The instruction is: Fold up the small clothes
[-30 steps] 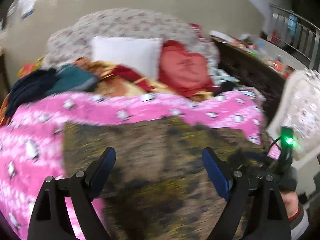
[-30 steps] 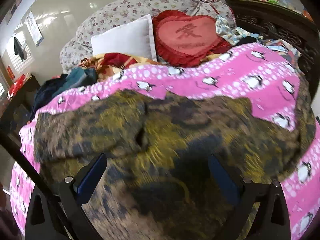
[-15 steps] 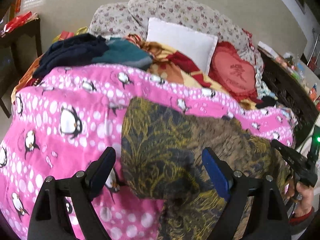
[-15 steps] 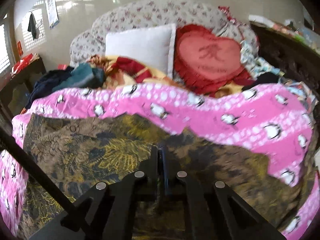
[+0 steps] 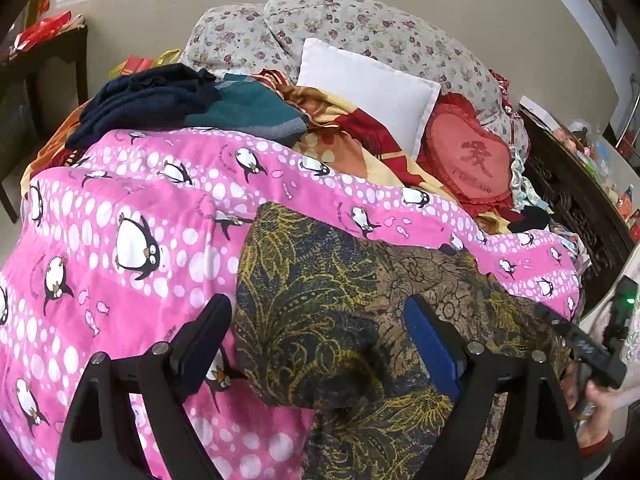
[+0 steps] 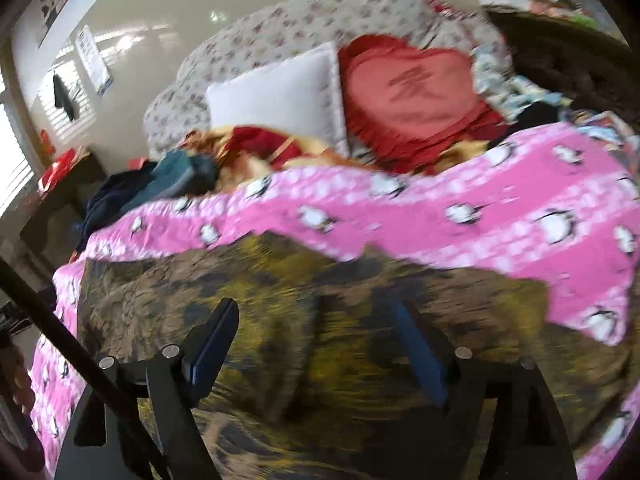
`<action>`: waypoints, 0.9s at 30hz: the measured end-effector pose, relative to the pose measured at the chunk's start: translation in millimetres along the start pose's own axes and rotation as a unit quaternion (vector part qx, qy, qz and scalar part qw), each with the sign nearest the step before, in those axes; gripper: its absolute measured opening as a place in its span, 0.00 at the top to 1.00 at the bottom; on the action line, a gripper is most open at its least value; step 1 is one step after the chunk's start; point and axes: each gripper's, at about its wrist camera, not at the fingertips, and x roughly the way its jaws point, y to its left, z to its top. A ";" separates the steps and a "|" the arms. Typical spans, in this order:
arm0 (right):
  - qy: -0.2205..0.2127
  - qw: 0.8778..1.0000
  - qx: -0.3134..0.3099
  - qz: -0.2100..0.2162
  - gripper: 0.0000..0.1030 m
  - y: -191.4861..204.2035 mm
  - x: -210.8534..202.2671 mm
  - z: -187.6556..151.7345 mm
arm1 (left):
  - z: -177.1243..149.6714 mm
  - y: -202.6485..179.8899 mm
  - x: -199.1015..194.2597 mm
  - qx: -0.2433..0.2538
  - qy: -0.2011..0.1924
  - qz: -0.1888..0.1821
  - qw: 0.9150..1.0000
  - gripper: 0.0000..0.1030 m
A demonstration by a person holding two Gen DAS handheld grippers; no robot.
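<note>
Heart cushion [image 5: 472, 160] with red character, floral garment [image 5: 332, 320]

Bed [image 5: 568, 204], dark carved wooden side frame, covered by a pink penguin-print blanket [image 5: 132, 216]. On the blanket: one dark garment with yellow floral pattern [image 5: 320, 312], spread flat. Toward the head: flowered bedding [image 5: 360, 28], white pillow [image 5: 368, 88], red heart cushion [image 5: 468, 160], orange-red quilt [image 5: 344, 136], heap of navy and teal clothes [image 5: 180, 104].
</note>
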 end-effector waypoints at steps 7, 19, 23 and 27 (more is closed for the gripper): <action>0.028 0.999 -0.045 -0.003 0.94 26.7 32.6 -6.5 | 6.3 18.7 -10.7 -0.023 -0.008 0.018 1.000 0.15; -0.039 0.991 0.013 -0.124 0.95 -55.6 -27.5 -3.5 | 3.9 -17.5 21.7 -0.006 0.012 0.005 1.000 0.15; 0.011 0.989 -0.006 -0.150 0.90 -60.0 8.6 -12.6 | -5.8 -41.9 39.5 0.028 0.027 0.017 0.999 0.15; 0.002 0.990 0.004 -0.144 0.66 -64.6 -10.9 -16.2 | -21.3 -49.9 56.8 0.071 0.047 0.065 0.994 0.15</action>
